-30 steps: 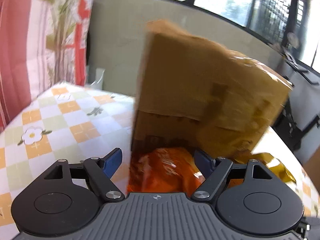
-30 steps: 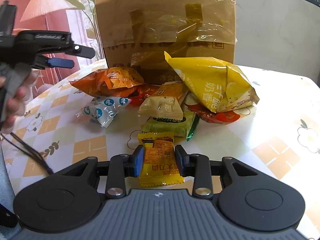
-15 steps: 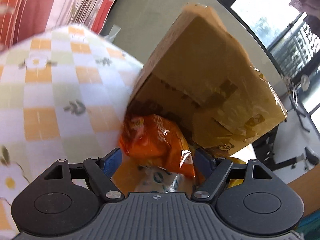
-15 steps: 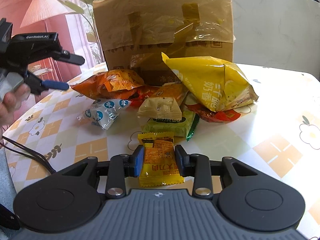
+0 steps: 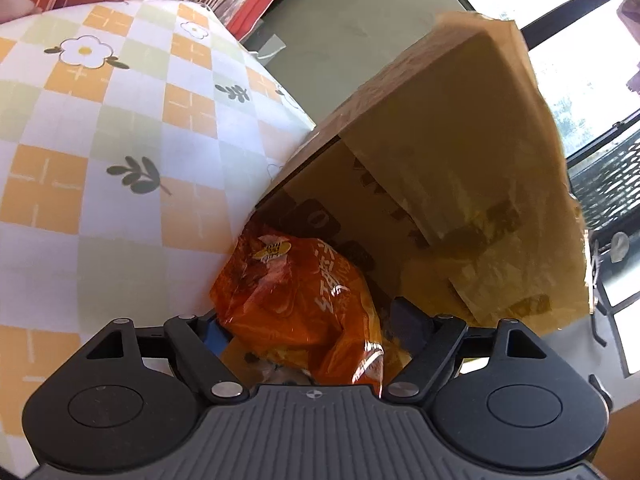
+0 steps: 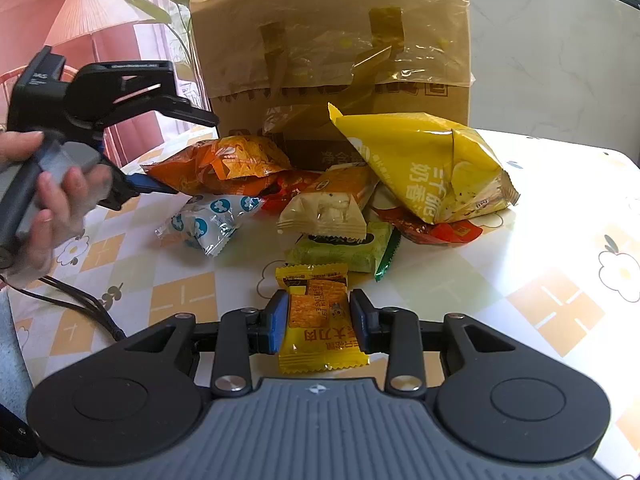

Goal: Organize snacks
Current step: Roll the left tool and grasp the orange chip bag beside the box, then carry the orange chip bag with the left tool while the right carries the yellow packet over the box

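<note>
A pile of snack packets lies on the checked tablecloth (image 6: 540, 304) in front of a taped cardboard box (image 6: 332, 40). My right gripper (image 6: 318, 316) is shut on a small yellow snack packet (image 6: 320, 332) that lies flat at the near side of the pile. My left gripper (image 6: 186, 154), held by a hand (image 6: 52, 200), is rolled on its side at the left end of an orange chip bag (image 6: 224, 164). Its jaws are opening, one finger above the bag and one low beside it. In the left wrist view the orange bag (image 5: 304, 292) fills the gap of the left gripper (image 5: 310, 322), with the box (image 5: 460, 160) just behind.
A big yellow chip bag (image 6: 432, 168) leans at the right of the pile over a red packet (image 6: 432, 234). A blue-and-white packet (image 6: 208, 220), a cream packet (image 6: 324, 212) and a green packet (image 6: 340, 248) lie between. A black cable (image 6: 80, 300) trails at the left.
My left gripper has rolled onto its side and sunk toward the orange bag, which now lies deeper between its fingers. The right gripper and its yellow packet have not moved.
</note>
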{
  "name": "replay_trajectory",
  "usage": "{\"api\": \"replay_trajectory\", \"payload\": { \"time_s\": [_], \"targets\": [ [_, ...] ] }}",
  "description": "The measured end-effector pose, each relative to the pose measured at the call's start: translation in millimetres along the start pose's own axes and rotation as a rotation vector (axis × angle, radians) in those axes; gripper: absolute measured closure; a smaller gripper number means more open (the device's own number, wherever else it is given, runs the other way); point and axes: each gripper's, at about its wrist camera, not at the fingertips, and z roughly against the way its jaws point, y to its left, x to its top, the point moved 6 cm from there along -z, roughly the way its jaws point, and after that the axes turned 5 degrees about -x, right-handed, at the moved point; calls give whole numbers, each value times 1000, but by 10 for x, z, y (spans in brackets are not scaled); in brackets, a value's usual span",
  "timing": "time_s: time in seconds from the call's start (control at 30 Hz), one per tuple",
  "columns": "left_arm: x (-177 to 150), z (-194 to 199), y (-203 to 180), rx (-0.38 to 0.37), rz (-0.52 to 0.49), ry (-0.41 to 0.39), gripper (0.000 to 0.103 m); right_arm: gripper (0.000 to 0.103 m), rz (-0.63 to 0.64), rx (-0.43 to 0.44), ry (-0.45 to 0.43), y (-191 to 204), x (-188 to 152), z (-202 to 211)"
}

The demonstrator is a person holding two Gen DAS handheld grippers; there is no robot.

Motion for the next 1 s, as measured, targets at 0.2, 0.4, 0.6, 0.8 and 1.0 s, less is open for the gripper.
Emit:
{"api": "replay_trajectory", "payload": {
  "time_s": [0.2,0.4,0.6,0.8,1.0],
  "targets": [
    [-4,-211,-96,47,-79,-6,17,67,4,0,1,3,-3,-8],
    [-35,-187,-62,26,-134,-17,39,67,9,-1,1,3,-4,-9],
    [31,55,-57,-17,-193,-34,45,67,21,-10,5,14,0,-16],
    [106,358,-154,-8,-325,-58,45,68,57,-37,30,72,19,-24],
    [153,516,-217,18,-410,-59,45,68,55,-51,40,96,79,57]
  ]
}}
